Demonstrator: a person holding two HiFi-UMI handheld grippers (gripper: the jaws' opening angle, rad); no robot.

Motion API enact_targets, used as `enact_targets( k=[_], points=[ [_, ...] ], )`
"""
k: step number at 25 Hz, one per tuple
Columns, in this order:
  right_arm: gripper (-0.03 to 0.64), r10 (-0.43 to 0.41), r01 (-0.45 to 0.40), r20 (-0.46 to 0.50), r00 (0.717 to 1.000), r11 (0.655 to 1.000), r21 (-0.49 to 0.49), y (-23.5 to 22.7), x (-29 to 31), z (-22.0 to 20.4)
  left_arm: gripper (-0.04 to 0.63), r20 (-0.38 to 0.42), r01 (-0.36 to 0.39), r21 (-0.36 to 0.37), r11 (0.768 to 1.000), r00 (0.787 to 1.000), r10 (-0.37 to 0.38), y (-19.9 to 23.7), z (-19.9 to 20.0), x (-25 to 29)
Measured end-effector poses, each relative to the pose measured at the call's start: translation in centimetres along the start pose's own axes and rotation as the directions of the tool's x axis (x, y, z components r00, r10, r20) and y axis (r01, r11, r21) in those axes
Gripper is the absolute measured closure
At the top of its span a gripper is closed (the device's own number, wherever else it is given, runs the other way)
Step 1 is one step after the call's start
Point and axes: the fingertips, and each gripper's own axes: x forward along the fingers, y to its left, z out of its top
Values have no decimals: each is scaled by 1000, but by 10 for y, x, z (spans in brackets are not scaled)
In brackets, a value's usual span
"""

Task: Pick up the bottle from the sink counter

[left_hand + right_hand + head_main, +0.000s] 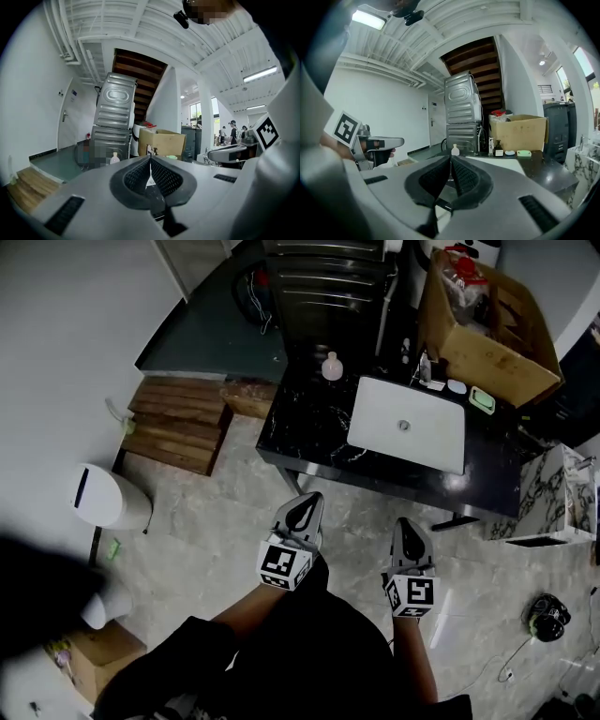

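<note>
A pale round bottle [332, 367] stands at the far left corner of the black marble sink counter [309, 432], left of the white basin [410, 423]. It also shows small and far ahead as the bottle [114, 158] in the left gripper view and the bottle [455, 150] in the right gripper view. My left gripper [305, 504] and right gripper [410, 526] are held side by side above the floor, short of the counter's near edge, and point toward it. On both, the jaws meet at the tips with nothing between them.
A big cardboard box [487, 324] sits at the counter's far right, with small bottles [424, 367] and a green soap dish [482, 399] before it. Stacked metal machines [323, 287] stand behind. Wooden steps [178, 423] and a white bin [108, 498] lie left; a marble block [553, 493] stands right.
</note>
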Motion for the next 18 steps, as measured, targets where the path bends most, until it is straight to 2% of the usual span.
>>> enact_targets(
  k=[5, 11, 15, 18],
  points=[
    [577, 1, -1, 8, 1000, 1000, -17, 3, 66, 28, 578, 6, 8, -19, 1000, 1000, -8, 39, 13, 36],
    [577, 18, -20, -28, 999, 997, -69, 13, 123, 43, 578, 12, 34, -53, 998, 999, -33, 75, 22, 59],
    [577, 32, -38, -69, 997, 996, -85, 22, 149, 36, 578, -4, 39, -82, 996, 999, -39, 98, 8, 67],
    [577, 49, -60, -122, 991, 995, -83, 39, 164, 22, 578, -23, 56, -141, 988, 998, -60, 114, -6, 67]
  ],
)
